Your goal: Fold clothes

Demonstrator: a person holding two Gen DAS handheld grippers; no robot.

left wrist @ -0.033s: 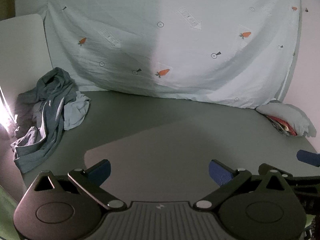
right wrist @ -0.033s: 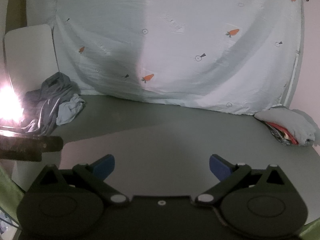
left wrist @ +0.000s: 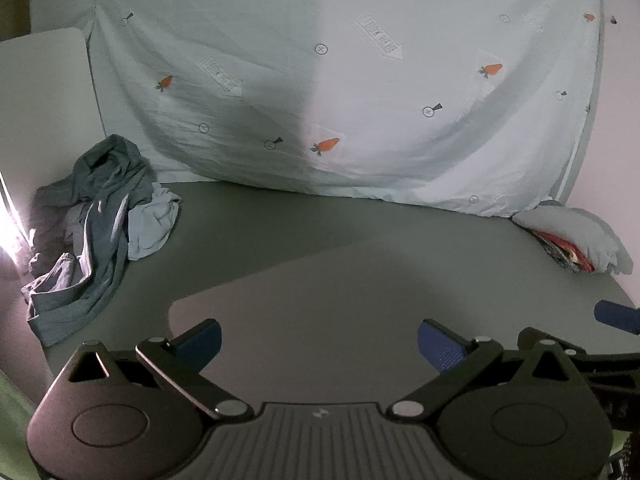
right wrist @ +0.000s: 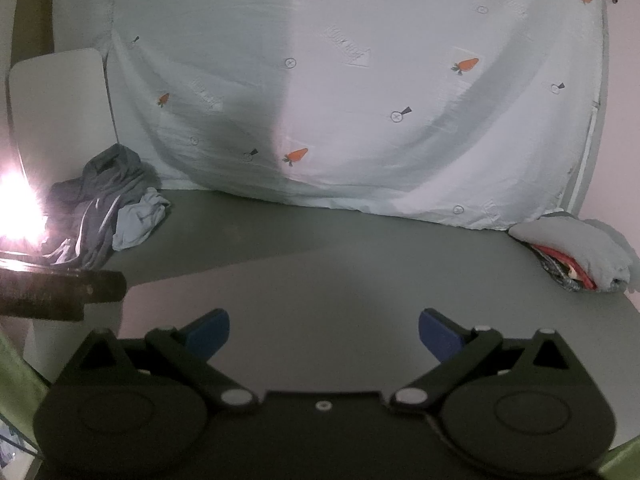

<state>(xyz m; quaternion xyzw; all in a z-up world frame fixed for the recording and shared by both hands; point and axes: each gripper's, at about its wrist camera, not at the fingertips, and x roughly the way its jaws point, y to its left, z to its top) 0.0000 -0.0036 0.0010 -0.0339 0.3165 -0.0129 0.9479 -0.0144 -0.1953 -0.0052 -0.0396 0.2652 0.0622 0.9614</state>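
On the right, a neat stack (left wrist: 576,236) sits folded; a messy heap (left wrist: 96,224) on the left waits, both grippers (left wrist: 320,344) (right wrist: 324,334) spread wide, holding nothing

Crumpled grey-blue clothes (left wrist: 92,232) heaped left; folded stack (left wrist: 576,240) right.

Loose clothes (left wrist: 92,232) far left on table (left wrist: 320,248), folded stack (left wrist: 576,236) far right.
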